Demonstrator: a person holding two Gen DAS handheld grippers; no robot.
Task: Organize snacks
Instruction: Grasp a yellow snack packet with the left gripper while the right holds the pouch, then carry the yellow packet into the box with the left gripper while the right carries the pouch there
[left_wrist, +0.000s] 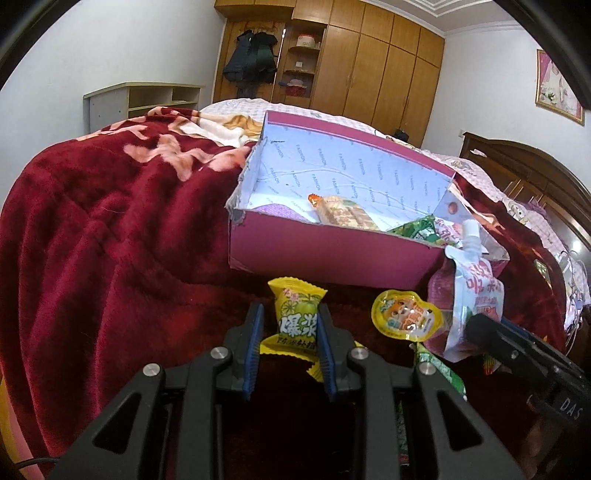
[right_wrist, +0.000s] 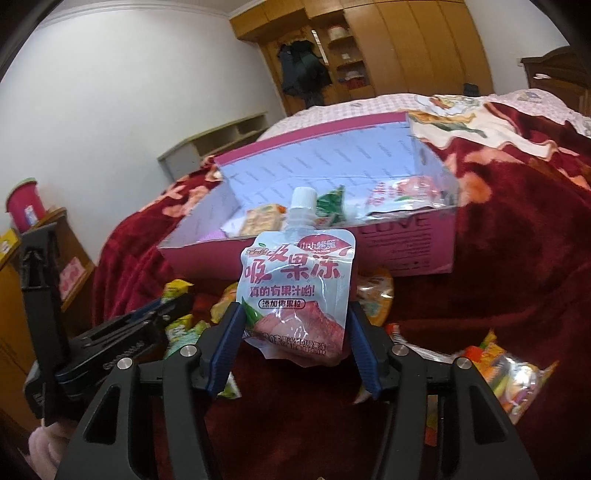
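My left gripper is shut on a yellow candy packet, held upright just in front of the pink cardboard box. My right gripper is shut on a white jelly pouch with a spout, held upright before the same box. The pouch also shows in the left wrist view, at the box's right corner. The box holds a cracker pack, a green packet and a pink-white pouch.
Everything lies on a bed with a dark red blanket. Loose snacks lie in front of the box: a round orange jelly cup, green packets and colourful candy bags. A wardrobe stands behind.
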